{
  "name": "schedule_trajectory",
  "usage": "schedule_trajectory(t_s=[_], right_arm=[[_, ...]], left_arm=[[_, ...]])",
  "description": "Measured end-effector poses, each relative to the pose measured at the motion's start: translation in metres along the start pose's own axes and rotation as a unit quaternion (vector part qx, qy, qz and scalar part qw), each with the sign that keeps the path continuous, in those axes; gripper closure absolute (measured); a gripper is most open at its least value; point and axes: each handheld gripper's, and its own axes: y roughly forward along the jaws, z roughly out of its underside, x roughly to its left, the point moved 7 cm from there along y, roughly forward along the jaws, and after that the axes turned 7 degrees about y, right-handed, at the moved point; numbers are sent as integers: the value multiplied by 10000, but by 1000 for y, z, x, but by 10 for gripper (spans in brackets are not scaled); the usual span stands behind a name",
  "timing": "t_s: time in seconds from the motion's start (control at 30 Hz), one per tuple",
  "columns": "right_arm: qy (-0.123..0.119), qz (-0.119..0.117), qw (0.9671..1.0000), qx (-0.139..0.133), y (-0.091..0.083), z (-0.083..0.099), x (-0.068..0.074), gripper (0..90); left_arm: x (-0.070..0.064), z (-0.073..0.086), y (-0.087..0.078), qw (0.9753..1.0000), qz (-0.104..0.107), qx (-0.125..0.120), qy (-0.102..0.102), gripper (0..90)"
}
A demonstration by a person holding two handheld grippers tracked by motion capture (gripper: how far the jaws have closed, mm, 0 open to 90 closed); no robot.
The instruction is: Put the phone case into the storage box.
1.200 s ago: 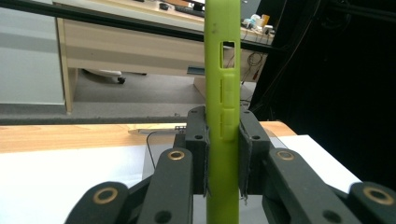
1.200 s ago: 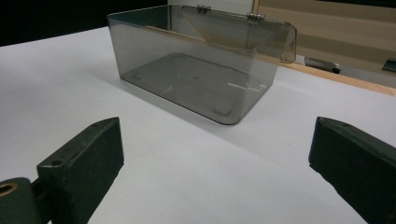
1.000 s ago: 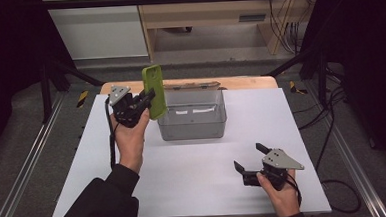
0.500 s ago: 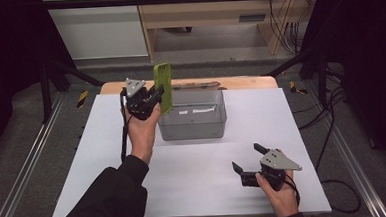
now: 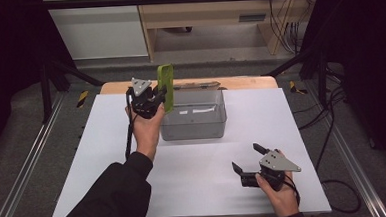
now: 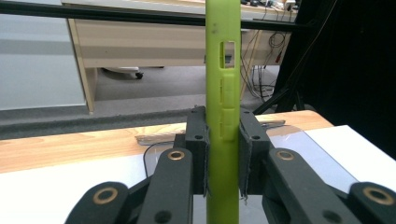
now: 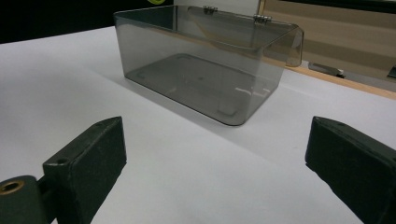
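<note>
A lime green phone case (image 5: 166,86) (image 6: 223,121) stands upright, edge-on, clamped between the jaws of my left gripper (image 5: 156,97) (image 6: 223,154). The case hangs above the left end of a clear smoky plastic box (image 5: 194,116) (image 7: 205,65), whose lid lies open behind it. Near the table's front right, my right gripper (image 5: 245,160) (image 7: 219,186) rests low over the white sheet, jaws wide apart with nothing between them, pointing toward the box.
The white sheet (image 5: 83,159) covers most of a wooden table (image 5: 239,82), which shows as a strip at the back. Metal rails (image 5: 28,162) run along both sides. A wooden desk (image 6: 140,42) and cables stand beyond the table.
My left gripper has carried the green case rightward, from left of the box to above its left end, and turned it edge-on. The right gripper has stayed in place.
</note>
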Motion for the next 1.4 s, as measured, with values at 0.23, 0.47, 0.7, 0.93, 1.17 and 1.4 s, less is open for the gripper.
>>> schedule_trajectory(t_s=[0.23,0.47,0.7,0.93,1.17,1.4], right_arm=[[-10,-13,10000,5,1,0,0,53],[-4,-20,10000,20,1,1,0,48],[8,-36,10000,21,0,0,1,46],[-3,-64,10000,41,1,1,2,45],[-7,-93,9999,60,1,2,3,43],[-23,-153,9999,33,2,2,3,40]], left_arm=[[1,4,5,9999,-62,58,70,773],[-1,7,6,9997,-99,91,219,773],[0,12,9,9997,-92,138,164,773],[1,14,10,9997,-116,166,169,773],[2,16,9,9992,-200,255,251,773],[2,20,10,9983,-307,340,358,772]])
